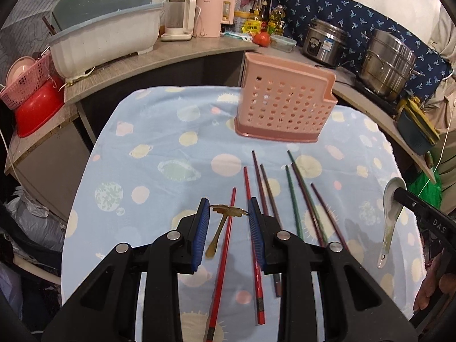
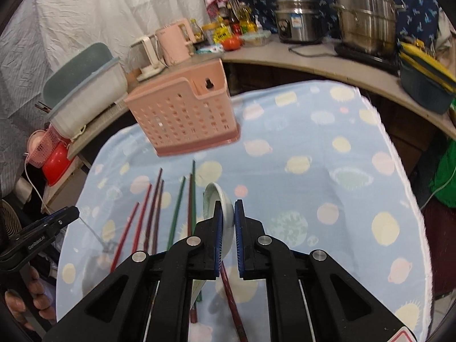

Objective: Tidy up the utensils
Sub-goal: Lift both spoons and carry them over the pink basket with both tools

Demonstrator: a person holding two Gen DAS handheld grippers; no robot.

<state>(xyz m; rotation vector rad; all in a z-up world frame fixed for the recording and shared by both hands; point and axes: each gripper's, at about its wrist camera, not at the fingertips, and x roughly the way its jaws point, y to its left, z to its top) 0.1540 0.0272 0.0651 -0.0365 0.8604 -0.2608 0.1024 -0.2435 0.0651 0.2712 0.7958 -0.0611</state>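
Note:
A pink perforated utensil holder point(image 1: 286, 105) stands upright at the far side of the blue patterned cloth point(image 1: 159, 154); it also shows in the right wrist view point(image 2: 185, 114). Several red, maroon and green chopsticks point(image 1: 296, 199) lie on the cloth in front of it. My left gripper point(image 1: 229, 209) is shut on a small gold fork point(image 1: 225, 216), gripping its wide head above the cloth. My right gripper point(image 2: 227, 213) is shut on a white ceramic soup spoon point(image 2: 219, 202), held above the cloth; the spoon also shows in the left wrist view point(image 1: 392, 213).
A counter point(image 1: 182, 51) behind holds a white tub point(image 1: 105, 42), kettles point(image 1: 199, 17), bottles, a tomato point(image 1: 261, 39), a rice cooker point(image 1: 325, 42) and a steel pot point(image 1: 387, 62). A pink basket and red bowl point(image 1: 37, 111) sit left.

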